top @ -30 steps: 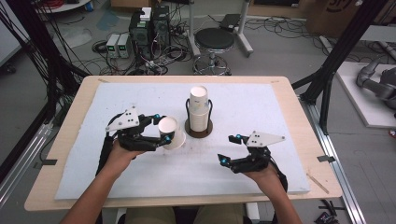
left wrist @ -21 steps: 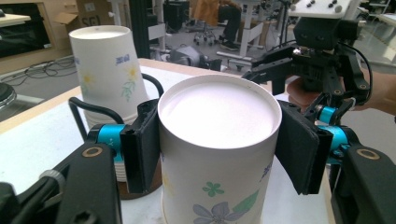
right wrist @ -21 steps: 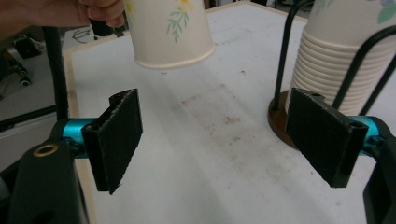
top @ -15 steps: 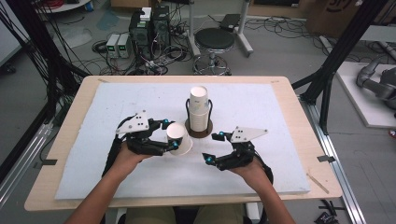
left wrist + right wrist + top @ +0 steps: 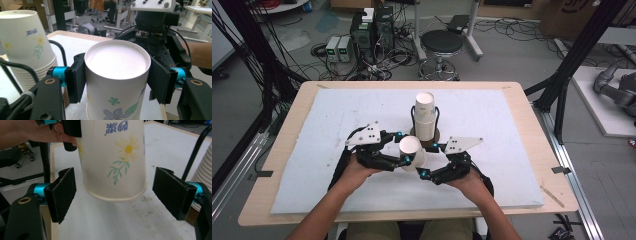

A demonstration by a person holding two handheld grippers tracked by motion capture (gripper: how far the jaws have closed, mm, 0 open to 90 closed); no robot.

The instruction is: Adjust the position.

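A floral paper cup (image 5: 411, 151) is held upside down just above the white mat, with my left gripper (image 5: 407, 148) shut on its sides. In the left gripper view both pads press the cup (image 5: 117, 82), and my left gripper (image 5: 116, 80) sits around its upper part. My right gripper (image 5: 428, 160) is open, its jaws either side of the cup's rim without touching. The right gripper view shows the cup (image 5: 112, 157) hanging between the wide jaws of my right gripper (image 5: 117, 195).
A stack of upside-down paper cups (image 5: 424, 116) stands in a black wire holder just behind both grippers, close on the left (image 5: 25, 45) in the left gripper view. The white mat (image 5: 312, 125) covers the wooden table and is bare on both sides.
My left gripper carried the cup rightward toward the table's middle. My right gripper moved left and forward until its open jaws came to straddle the cup's rim.
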